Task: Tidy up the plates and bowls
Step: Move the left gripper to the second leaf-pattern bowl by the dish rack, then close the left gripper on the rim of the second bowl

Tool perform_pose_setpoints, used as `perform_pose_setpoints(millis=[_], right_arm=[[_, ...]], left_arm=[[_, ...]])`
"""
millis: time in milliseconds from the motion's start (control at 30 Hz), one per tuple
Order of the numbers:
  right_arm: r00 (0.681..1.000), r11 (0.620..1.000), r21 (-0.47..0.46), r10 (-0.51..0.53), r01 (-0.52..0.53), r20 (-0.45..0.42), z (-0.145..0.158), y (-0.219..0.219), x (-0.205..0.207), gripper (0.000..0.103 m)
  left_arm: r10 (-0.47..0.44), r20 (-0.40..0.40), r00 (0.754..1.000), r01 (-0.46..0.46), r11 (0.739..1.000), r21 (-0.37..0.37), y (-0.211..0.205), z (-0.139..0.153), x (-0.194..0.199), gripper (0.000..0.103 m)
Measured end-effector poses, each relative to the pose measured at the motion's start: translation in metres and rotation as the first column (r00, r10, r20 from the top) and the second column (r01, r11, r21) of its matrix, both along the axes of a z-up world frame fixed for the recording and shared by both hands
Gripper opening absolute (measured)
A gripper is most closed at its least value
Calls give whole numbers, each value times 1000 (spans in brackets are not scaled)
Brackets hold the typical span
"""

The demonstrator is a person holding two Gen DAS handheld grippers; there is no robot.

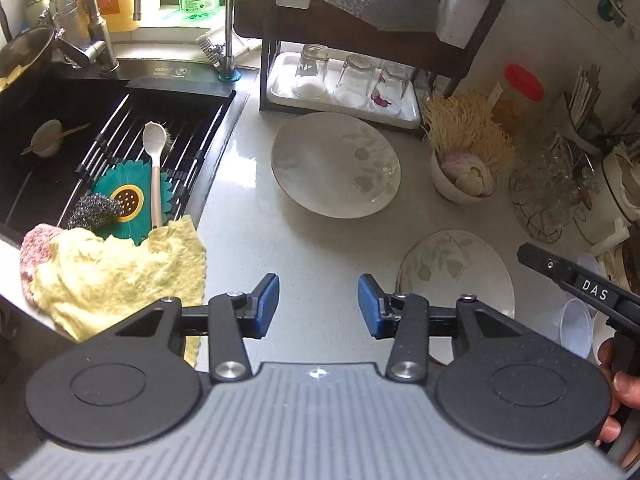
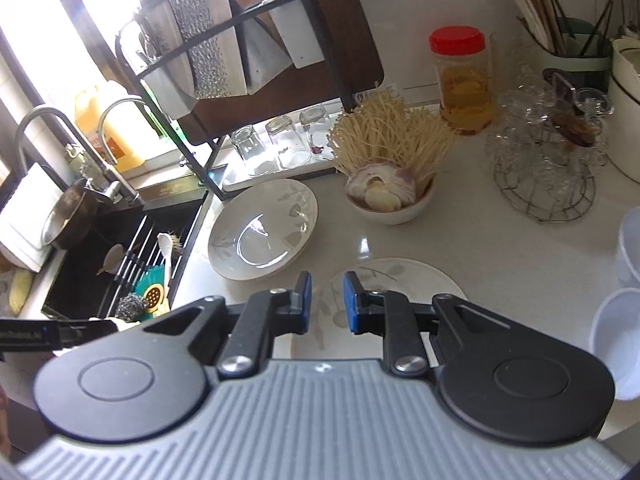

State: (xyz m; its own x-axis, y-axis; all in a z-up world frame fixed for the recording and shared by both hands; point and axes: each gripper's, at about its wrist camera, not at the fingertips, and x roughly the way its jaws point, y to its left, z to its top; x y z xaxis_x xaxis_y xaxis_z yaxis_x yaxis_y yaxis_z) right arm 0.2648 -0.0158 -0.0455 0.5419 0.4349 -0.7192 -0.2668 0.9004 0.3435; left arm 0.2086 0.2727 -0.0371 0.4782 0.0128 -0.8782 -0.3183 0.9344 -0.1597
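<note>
Left wrist view, read from left to right: a sink [image 1: 60,128] filled the upper left of the frame, with a small bowl [image 1: 47,138] and chopsticks lying in it and a yellow cloth [image 1: 116,276] draped over its near edge. At lower centre the left gripper [image 1: 318,304] hovered over bare desk [image 1: 256,240], its blue pads well apart and nothing between them. Right of centre a deep plate [image 1: 336,164] sat on the desk in front of a rack [image 1: 360,40] holding upturned glasses [image 1: 352,80]. A flat plate [image 1: 456,268] lay at lower right, apart from the deep one. A bowl of mushrooms [image 1: 464,164] stood beyond it, and the right gripper's body entered at the right edge.

Right wrist view, same order: the sink [image 2: 100,248] lay at left; the deep plate [image 2: 262,230] sat left of centre. At lower centre the right gripper [image 2: 327,302] hung above the near-left part of the flat plate [image 2: 420,280], its pads apart by a narrow gap that held nothing, clear of the rim. The bowl of mushrooms [image 2: 390,200] stood above centre, a red-capped jar [image 2: 464,80] at upper right.
</note>
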Motion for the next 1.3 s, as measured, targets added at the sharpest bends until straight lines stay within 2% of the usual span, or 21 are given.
perform_pose_setpoints(millis=[67, 133, 433, 533, 600, 800, 867, 933, 1000, 1300], right_arm=[[1000, 1000, -3, -7, 7, -12, -3, 9, 9, 21], [1000, 1000, -4, -15, 15, -27, -6, 18, 17, 21], [997, 998, -17, -62, 61, -51, -19, 51, 50, 21], [994, 996, -8, -86, 86, -67, -25, 59, 60, 21], [992, 995, 0, -101, 101, -77, -29, 64, 66, 22], [981, 989, 9, -148, 150, -128, -44, 75, 85, 22], [975, 986, -1, -167, 169, -146, -49, 77, 91, 22], [970, 983, -13, -181, 182, -163, -54, 80, 97, 27], [967, 982, -9, -189, 190, -171, -59, 84, 102, 50], [961, 985, -20, -172, 172, -218, -86, 104, 131, 50]], left_arm=[[5, -4, 1000, -5, 1000, -25, 13, -6, 9, 53], [-5, -11, 1000, 5, 1000, -13, 23, -10, 19, 54], [-51, -26, 998, 50, 997, -56, 57, -35, 75, 54], [-93, -65, 994, 87, 992, -95, 63, -49, 94, 55], [-85, -83, 993, 76, 991, -106, 74, -58, 105, 55], [-69, -115, 991, 57, 993, -104, 105, -87, 138, 55], [-93, -131, 987, 79, 991, -109, 109, -97, 147, 55], [-123, -154, 980, 107, 988, -109, 110, -107, 155, 55], [-143, -171, 975, 123, 985, -125, 112, -117, 160, 55], [-185, -197, 963, 155, 976, -156, 119, -150, 187, 60]])
